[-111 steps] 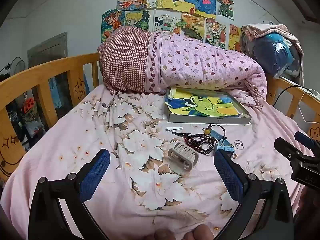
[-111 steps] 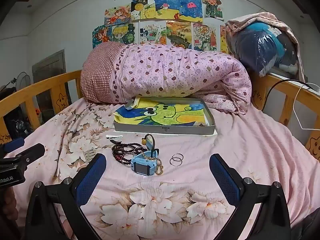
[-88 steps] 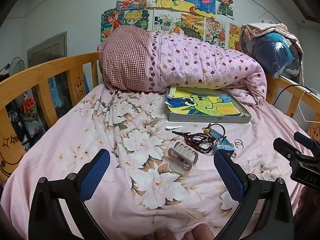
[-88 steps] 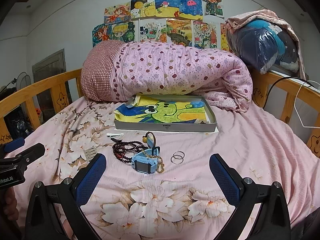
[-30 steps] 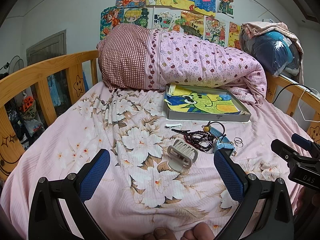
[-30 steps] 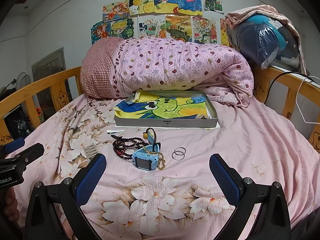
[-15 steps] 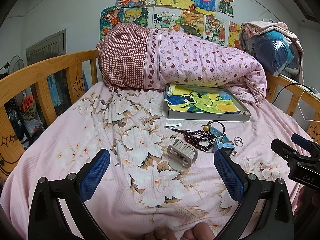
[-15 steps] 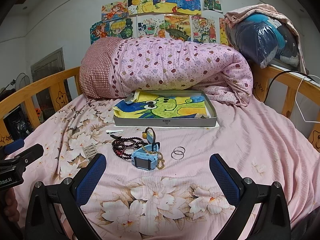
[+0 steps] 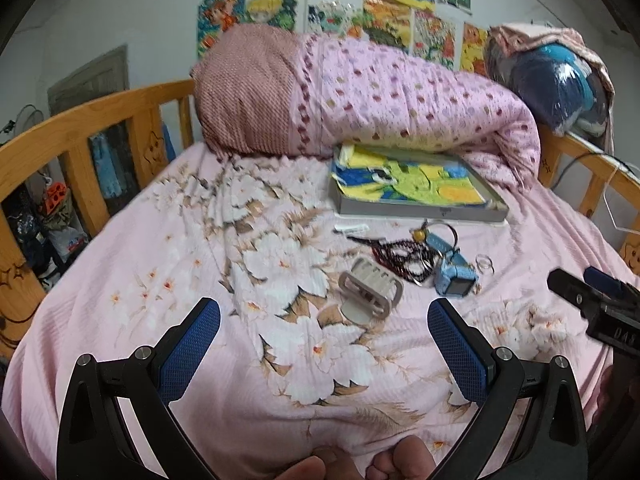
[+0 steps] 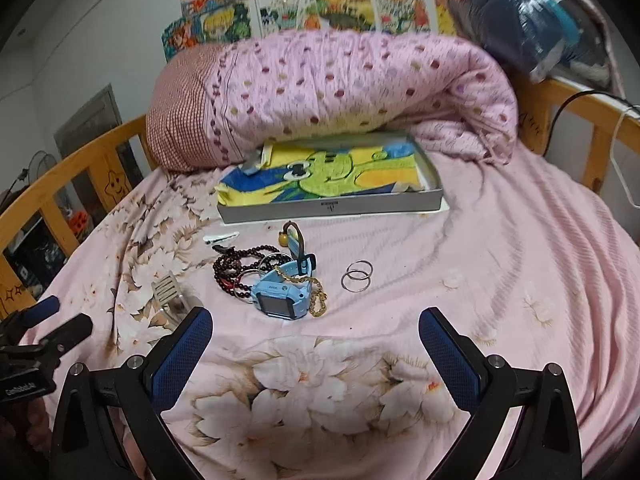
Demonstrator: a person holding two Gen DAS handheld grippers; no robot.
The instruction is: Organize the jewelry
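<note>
Left gripper (image 9: 323, 322): jaws wide, empty | right gripper (image 10: 315, 332): jaws wide, empty | blue smartwatch (image 10: 282, 296) lay on bed, beads (image 10: 236, 268) touching, two rings (image 10: 357, 275) just beside.

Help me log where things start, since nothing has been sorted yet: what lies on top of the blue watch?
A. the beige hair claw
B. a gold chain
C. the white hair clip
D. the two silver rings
B: in the right wrist view the gold chain drapes over the blue watch, while the two silver rings lie apart to its right on the bedsheet.
</note>
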